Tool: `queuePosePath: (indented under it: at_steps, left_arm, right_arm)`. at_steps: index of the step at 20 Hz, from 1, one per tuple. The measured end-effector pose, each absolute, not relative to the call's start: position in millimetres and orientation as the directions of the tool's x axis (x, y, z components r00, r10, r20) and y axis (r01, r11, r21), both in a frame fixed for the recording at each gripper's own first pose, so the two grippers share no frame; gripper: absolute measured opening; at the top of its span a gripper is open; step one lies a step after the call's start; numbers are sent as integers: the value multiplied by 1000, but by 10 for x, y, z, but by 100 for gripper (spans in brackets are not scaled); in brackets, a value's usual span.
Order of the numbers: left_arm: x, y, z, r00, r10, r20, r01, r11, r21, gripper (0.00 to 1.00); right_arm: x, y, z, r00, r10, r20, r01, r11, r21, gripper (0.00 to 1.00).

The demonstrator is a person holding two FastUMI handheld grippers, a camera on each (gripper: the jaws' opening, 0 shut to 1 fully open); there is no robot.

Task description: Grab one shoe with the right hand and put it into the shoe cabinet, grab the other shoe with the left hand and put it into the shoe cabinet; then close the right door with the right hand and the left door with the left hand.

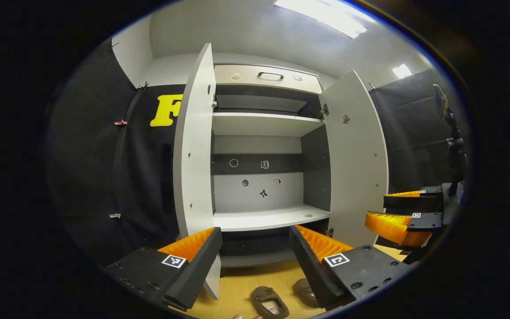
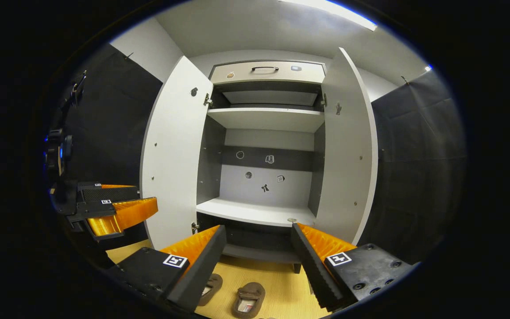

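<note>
Both doors (image 2: pixel 173 150) of the shoe cabinet (image 2: pixel 266 133) stand wide, so you can pass between them to its bare middle shelf (image 2: pixel 255 212); the shoes (image 2: pixel 248 299) lie on the floor (image 2: pixel 277 283) in front.

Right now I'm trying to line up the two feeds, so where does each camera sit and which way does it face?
Left gripper view: rides the left gripper, facing the open white shoe cabinet from slightly left; its own orange-and-black fingers show below, the right gripper off to the side.
Right gripper view: rides the right gripper, facing the cabinet slightly from the right; own fingers below, left gripper beside.
Shared: the cabinet, both open doors, two brown shoes on the wooden floor.
</note>
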State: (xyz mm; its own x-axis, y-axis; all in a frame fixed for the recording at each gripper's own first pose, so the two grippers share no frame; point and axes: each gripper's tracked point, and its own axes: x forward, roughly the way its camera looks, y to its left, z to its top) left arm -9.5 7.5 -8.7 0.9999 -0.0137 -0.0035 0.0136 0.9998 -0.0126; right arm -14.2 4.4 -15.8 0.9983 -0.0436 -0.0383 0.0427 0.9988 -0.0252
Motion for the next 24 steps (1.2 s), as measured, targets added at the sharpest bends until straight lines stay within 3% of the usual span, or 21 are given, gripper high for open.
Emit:
queuePosePath:
  at_steps: [12,24]
  left_arm:
    - [186,5,-501,998,-15,-58,12,998,-59,97]
    - [349,-96,-928,991,5,-133,-14,998,-67,97]
  right_arm:
    - [39,109,-1349,962,-18,-272,34,998,56,98]
    - [-43,388,-3062,834,87,-545,27,980,198,98]
